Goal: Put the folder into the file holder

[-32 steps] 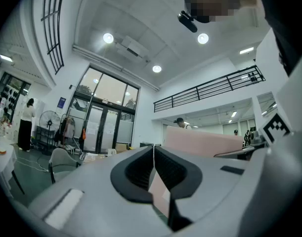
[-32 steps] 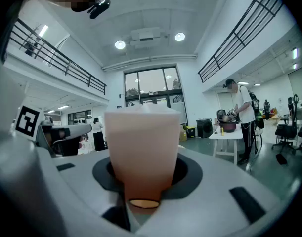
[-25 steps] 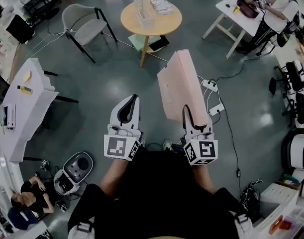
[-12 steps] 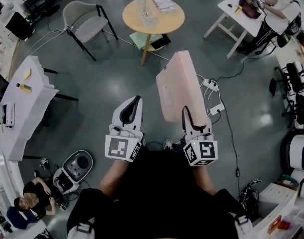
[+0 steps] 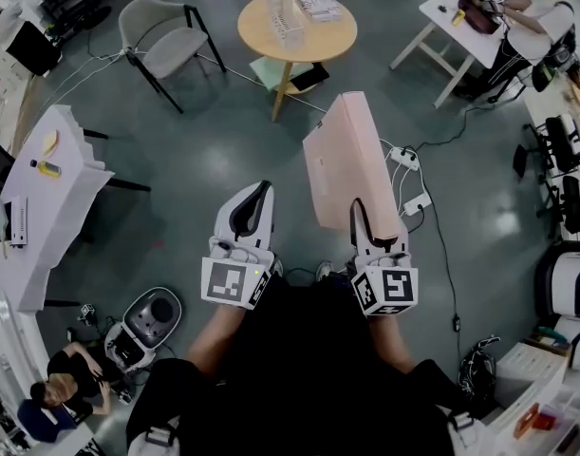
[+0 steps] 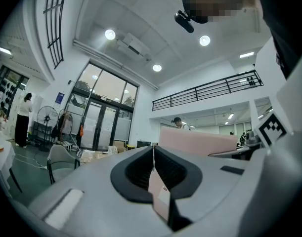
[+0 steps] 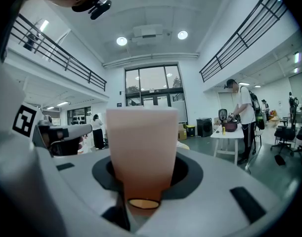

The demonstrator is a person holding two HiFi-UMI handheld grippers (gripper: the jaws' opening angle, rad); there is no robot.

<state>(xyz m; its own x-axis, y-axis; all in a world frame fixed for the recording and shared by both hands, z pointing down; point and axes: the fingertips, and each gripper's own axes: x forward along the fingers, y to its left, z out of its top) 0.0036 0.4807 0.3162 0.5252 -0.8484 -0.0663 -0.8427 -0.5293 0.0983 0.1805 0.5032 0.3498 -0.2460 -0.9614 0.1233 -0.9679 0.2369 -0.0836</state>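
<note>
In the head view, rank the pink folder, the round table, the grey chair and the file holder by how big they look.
1. pink folder, though it is nearest the camera.
2. round table and grey chair, about alike.
3. file holder, smallest.

We see the file holder (image 5: 282, 8) on the round bench (image 5: 313, 42) at the frame's top centre, with the chair (image 5: 161, 46) left of it. Below, the folder (image 5: 351, 160) stands in the right gripper (image 5: 359, 209), and the left gripper (image 5: 259, 193) lies left of it.
</note>
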